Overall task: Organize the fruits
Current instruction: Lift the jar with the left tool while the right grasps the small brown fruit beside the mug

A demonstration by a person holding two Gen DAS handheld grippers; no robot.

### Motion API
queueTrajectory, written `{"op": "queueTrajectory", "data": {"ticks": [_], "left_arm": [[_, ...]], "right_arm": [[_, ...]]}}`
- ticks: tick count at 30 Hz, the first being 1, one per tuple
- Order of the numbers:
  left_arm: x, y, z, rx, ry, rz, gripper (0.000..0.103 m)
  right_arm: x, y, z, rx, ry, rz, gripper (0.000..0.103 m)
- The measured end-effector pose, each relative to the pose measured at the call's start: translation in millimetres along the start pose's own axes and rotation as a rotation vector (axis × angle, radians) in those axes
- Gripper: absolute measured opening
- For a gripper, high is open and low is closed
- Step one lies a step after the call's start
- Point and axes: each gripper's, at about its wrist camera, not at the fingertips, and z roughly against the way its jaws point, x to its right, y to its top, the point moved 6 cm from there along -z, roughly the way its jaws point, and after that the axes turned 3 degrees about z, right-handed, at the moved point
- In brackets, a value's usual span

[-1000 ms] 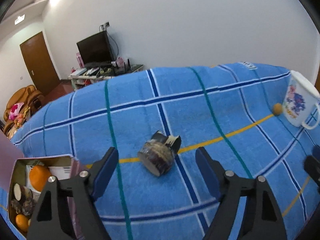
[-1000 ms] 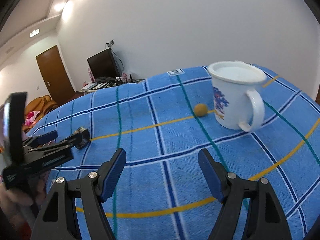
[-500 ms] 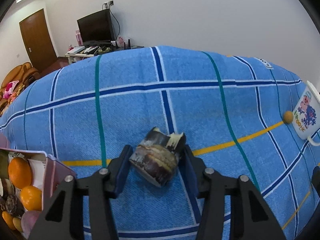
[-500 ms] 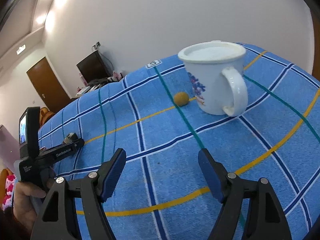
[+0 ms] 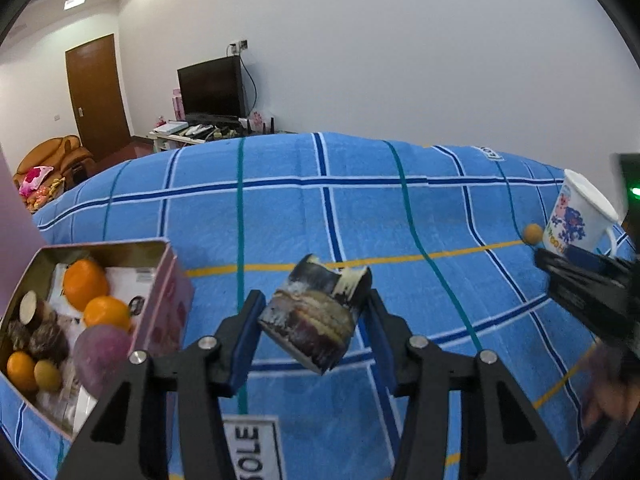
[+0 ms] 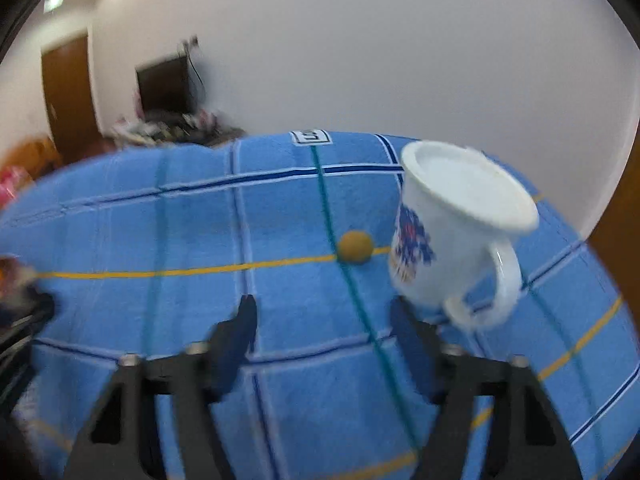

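Note:
My left gripper (image 5: 314,320) is shut on a dark brown, stump-like piece of fruit (image 5: 316,316) with a pale cut end, held above the blue checked cloth. An open pink tin (image 5: 160,292) to its left holds oranges (image 5: 86,284), a purple round fruit (image 5: 102,354) and dark pieces. My right gripper (image 6: 324,324) is open and empty over the cloth. A small round yellow-brown fruit (image 6: 355,247) lies ahead of it, beside a white mug (image 6: 452,232). That fruit (image 5: 533,233) and mug (image 5: 576,220) also show at the far right in the left wrist view.
The blue cloth (image 5: 360,208) covers the whole table, whose far edge drops off toward a TV stand (image 5: 208,130). The right gripper's body (image 5: 588,292) shows at the right of the left wrist view. A brown door (image 5: 96,96) and a sofa are far behind.
My left gripper closed on the dark fruit piece and lifted it, bringing the tin closer into view. My right gripper moved toward the small round fruit and the mug; its view is blurred.

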Motion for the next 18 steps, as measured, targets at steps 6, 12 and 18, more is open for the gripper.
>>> {"op": "queueTrajectory", "data": {"ticks": [6,12,18], "left_arm": [[-7,-2,3,0.003,-0.009,0.018,0.052],[-14,2,-3,-0.012,-0.022,0.041,0.052],[-19,8,-7,-0.01,-0.021,0.037,0.052]], "right_arm": [[-14,18,-36,-0.074,-0.169,0.092,0.046],[-5,29,-54,-0.121,-0.306,0.061,0.046],[5,35,-64,-0.152,-0.285,-0.043,0.045]]}}
